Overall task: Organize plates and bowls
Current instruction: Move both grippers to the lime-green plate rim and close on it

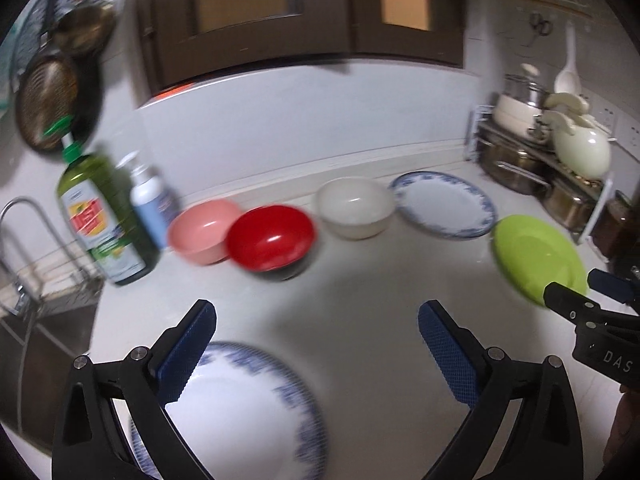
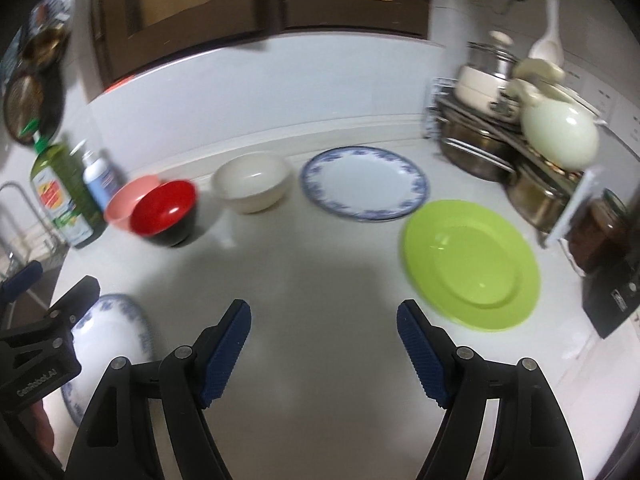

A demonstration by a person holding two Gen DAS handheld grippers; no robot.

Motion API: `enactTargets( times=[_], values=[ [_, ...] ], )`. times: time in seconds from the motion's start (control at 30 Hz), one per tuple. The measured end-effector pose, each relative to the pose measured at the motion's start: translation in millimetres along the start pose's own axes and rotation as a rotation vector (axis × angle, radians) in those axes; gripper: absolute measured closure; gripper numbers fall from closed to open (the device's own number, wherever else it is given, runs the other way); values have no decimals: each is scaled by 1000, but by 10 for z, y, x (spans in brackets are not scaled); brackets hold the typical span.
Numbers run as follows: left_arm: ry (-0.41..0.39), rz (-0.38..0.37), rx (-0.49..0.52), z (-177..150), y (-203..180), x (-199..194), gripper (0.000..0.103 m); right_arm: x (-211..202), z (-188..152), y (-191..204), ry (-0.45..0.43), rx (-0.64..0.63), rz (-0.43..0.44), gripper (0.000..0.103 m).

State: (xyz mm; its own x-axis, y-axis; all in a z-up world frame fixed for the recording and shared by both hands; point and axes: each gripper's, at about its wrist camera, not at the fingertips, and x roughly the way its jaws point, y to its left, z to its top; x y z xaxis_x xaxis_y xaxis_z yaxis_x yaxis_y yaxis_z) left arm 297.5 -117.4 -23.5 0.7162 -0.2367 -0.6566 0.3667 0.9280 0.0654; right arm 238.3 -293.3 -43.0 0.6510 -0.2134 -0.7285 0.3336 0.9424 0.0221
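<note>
Both pictures are a bit blurry, so the words on the tall green bottle with a green cap [image 1: 102,216] and on the small pale blue pump bottle [image 1: 150,204] beside it are too smeared to read. The near white plate with a blue pattern on its rim [image 1: 232,408] is partly hidden behind the left claw [image 1: 316,356] in the left view, and its bottom edge is cut off. In the right view the same plate is half hidden behind the left claw at the picture's edge. The round pink plastic bowl [image 2: 128,204] is partly covered by the bowl that is red inside and black outside [image 2: 164,212], and the two sit touching. All the bowls look empty: the pink one, the red one and the cream white round bowl [image 2: 252,186] just to their right. Next along the white worktop [image 2: 320,280] lies a second white plate with a blue rim [image 2: 364,182], and the flat lime green plate [image 2: 472,264] sits near it, closer to us. Nothing lies on any plate. At the far right a metal rack [image 2: 532,168] holds shiny steel pots and a pale cream pot; what is inside them cannot be seen. A sink [image 1: 36,320] shows at the left edge, cut off. The left claw stands wide open with nothing between its blue pads. The right claw [image 2: 324,352] is open too, and holds nothing.
</note>
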Motion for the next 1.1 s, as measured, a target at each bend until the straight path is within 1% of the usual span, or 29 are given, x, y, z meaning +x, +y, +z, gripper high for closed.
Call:
enactTargets(
  times=[0.1,0.3,0.53,0.73,0.9,1.1],
  values=[
    [-11,-32,22,116,-259,51,0,-5,30,-261,-11,33,-20,27],
    [-5,-98,57,332,-775,170,0,17,108,-790,-18,95,-58,27],
    [10,-141,92,525,-1284,337,0,91,184,-1328,-29,167,-104,27],
    [54,-182,121,631,-1667,592,0,221,207,-1713,-19,234,-134,27],
    [85,-198,142,685,-1955,837,0,408,204,-1986,5,281,-158,27],
    [152,-217,170,708,-2277,1223,1,683,188,-2263,40,343,-167,27]
  ],
)
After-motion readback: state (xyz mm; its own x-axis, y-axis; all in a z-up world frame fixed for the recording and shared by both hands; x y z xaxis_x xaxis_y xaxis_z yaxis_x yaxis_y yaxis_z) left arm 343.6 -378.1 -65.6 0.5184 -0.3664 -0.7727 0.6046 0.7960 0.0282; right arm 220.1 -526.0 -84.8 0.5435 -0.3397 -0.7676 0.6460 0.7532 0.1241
